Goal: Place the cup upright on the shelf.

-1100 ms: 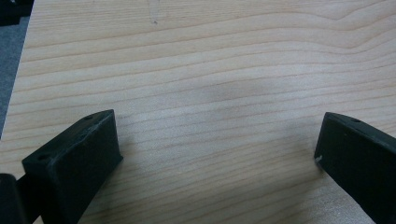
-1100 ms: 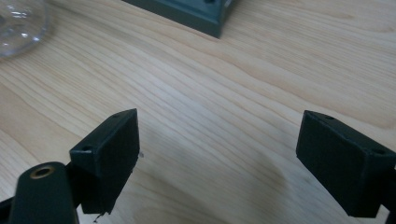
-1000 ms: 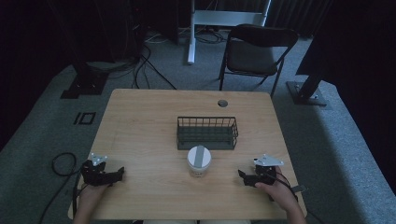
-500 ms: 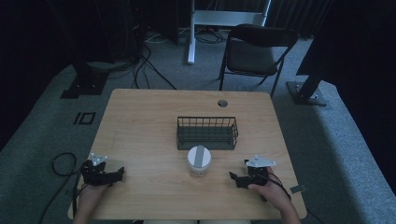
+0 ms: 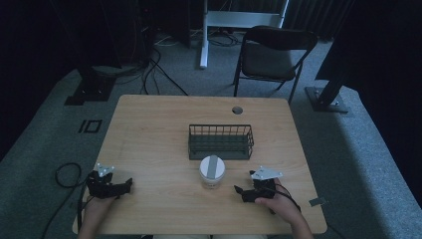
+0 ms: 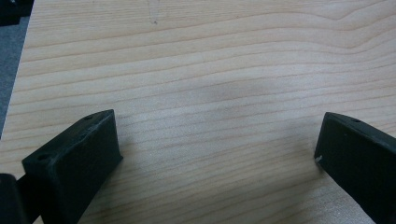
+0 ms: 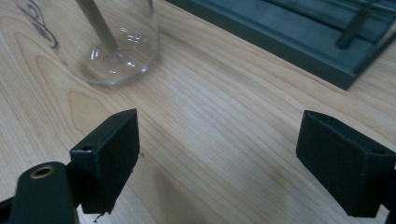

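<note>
My high view looks forward and down over the whole counter. My left tool view sits close above bare wood. My right tool view, equally low, shares the jar and basket with the high view.

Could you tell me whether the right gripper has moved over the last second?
Yes. The right gripper has shifted left along the table, closing on the jar in front of the wire basket, which both stayed put.

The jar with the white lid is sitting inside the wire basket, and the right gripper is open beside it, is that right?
Not quite. The jar stands on the table in front of the wire basket, not inside it, as the high view shows. The right gripper is indeed open beside it.
</note>
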Motion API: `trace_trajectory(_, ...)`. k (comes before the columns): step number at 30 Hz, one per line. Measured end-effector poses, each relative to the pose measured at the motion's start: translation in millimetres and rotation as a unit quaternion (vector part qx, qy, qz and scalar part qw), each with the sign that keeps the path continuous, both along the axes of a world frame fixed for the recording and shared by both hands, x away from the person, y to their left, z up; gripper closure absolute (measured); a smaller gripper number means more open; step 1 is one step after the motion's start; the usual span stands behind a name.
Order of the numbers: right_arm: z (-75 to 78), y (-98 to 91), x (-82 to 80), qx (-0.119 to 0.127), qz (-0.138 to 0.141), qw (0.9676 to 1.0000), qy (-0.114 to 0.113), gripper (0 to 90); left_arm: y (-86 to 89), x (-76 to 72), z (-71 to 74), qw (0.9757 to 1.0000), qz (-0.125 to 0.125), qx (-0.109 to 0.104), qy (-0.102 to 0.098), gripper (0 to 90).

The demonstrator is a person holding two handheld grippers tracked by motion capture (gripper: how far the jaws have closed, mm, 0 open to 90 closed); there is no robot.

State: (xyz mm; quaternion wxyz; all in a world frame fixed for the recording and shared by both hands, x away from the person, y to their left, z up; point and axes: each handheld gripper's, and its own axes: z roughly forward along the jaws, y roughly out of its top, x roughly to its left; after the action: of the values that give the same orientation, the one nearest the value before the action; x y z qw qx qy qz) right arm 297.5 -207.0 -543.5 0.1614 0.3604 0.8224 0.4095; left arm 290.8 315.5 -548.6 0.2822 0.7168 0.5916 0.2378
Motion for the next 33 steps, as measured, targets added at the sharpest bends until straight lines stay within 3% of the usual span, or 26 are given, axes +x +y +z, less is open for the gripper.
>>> trace_trajectory(2,-0.2,4.7,0.3,-0.006,0.007,1.0000,-0.002,13.2,0.0,0.0,-0.2,1.0000,0.000,0.000,-0.001,0.2)
trace_trajectory(9,2.2,15.1,0.1,0.008,0.025,0.9996,-0.005,13.2,0.2,0.0,0.0,1.0000,-0.001,0.001,0.000,0.2)
trace_trajectory(14,1.7,27.1,-2.8,0.003,0.052,0.9986,-0.009,13.2,0.2,0.0,0.0,1.0000,-0.001,0.001,0.000,0.1)
trace_trajectory(22,3.6,40.3,-2.5,0.008,0.068,0.9975,-0.014,13.2,0.2,0.0,0.0,1.0000,-0.001,0.001,0.000,0.2)
trace_trajectory(33,8.4,58.4,-1.7,0.041,0.083,0.9956,-0.015,13.1,0.3,0.0,0.0,1.0000,-0.001,0.001,0.000,0.2)
